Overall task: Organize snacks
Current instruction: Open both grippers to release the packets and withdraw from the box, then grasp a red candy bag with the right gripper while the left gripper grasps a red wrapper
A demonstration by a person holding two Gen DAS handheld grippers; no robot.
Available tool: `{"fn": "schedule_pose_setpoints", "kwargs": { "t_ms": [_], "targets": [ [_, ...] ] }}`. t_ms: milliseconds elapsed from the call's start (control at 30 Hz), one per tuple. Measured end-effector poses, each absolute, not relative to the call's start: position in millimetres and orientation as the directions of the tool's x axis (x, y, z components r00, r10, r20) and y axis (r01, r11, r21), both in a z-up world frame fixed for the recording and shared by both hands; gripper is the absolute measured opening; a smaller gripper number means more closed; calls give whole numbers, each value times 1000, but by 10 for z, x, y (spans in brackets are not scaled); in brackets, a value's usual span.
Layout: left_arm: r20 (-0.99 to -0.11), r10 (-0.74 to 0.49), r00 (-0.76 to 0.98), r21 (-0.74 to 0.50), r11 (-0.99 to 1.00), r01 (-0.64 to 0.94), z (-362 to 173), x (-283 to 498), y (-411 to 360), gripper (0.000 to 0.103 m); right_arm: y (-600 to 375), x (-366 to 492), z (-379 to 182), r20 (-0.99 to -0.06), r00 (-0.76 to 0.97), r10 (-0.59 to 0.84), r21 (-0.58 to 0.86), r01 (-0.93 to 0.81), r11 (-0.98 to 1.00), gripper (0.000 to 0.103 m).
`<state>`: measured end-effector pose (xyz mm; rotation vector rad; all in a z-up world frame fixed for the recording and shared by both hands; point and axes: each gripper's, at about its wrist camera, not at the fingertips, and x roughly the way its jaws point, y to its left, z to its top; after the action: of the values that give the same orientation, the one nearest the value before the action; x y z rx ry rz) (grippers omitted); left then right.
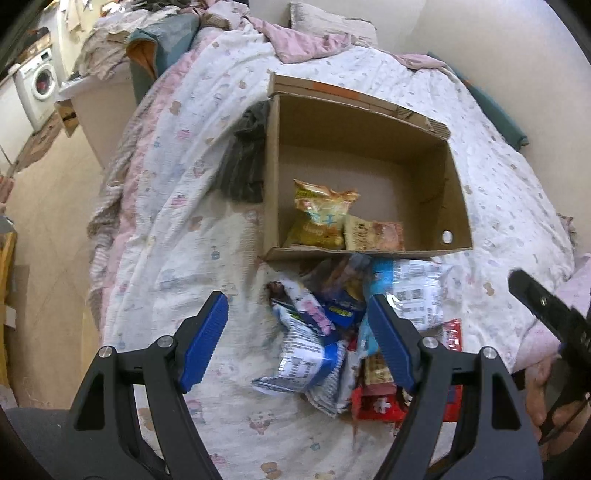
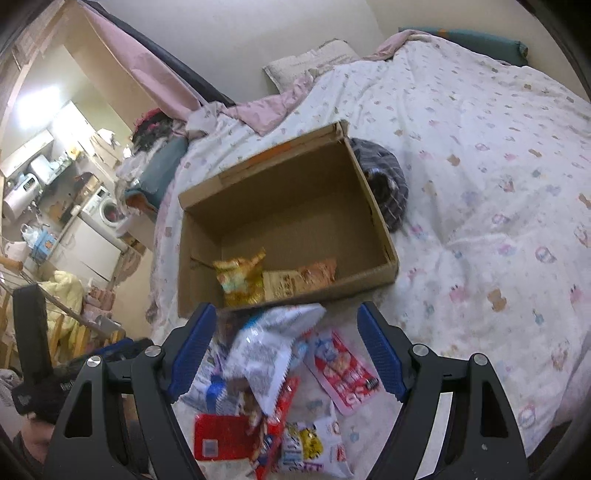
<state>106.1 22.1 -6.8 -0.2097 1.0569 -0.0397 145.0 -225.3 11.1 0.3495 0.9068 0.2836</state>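
An open cardboard box (image 1: pixel 458 192) (image 2: pixel 373 206) sits on the bed. Inside lie a yellow snack bag (image 1: pixel 319 214) (image 2: pixel 240 277) and a tan-orange packet (image 1: pixel 373 232) (image 2: pixel 303 278). A loose pile of snack packets (image 1: pixel 332 332) (image 2: pixel 266 362) lies on the quilt in front of the box: white-blue bags, a red pack (image 2: pixel 218 435) and a pink-red pouch (image 2: pixel 343 373). My left gripper (image 1: pixel 295 332) hovers open above the pile, nothing between its blue pads. My right gripper (image 2: pixel 286 350) also hangs open over the pile, empty. The right gripper's black finger (image 1: pixel 543 306) shows at the left wrist view's right edge.
A dark striped cloth (image 1: pixel 243 162) (image 2: pixel 384 184) lies against the box's side. The patterned quilt (image 2: pixel 498 184) covers the bed, with a pillow (image 1: pixel 328 22) at its head. A washing machine (image 1: pixel 38 85) and cluttered floor lie beyond the bed's left edge.
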Motion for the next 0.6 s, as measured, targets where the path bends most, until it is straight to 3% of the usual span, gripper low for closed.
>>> {"fn": "schedule_pose_setpoints", "kwargs": {
  "t_ms": [367, 467, 600],
  "targets": [
    [-882, -98, 462, -189, 970, -155, -204, 1101, 408, 75, -2339, 1447, -143, -781, 498, 378, 401, -65, 914, 81],
    [-886, -107, 451, -196, 968, -155, -235, 1113, 413, 75, -2287, 1494, -326, -797, 365, 482, 495, -64, 867, 80],
    [-891, -103, 442, -188, 970, -153, -264, 1117, 414, 75, -2123, 1431, -533, -805, 226, 549, 547, -78, 834, 48]
  ]
}}
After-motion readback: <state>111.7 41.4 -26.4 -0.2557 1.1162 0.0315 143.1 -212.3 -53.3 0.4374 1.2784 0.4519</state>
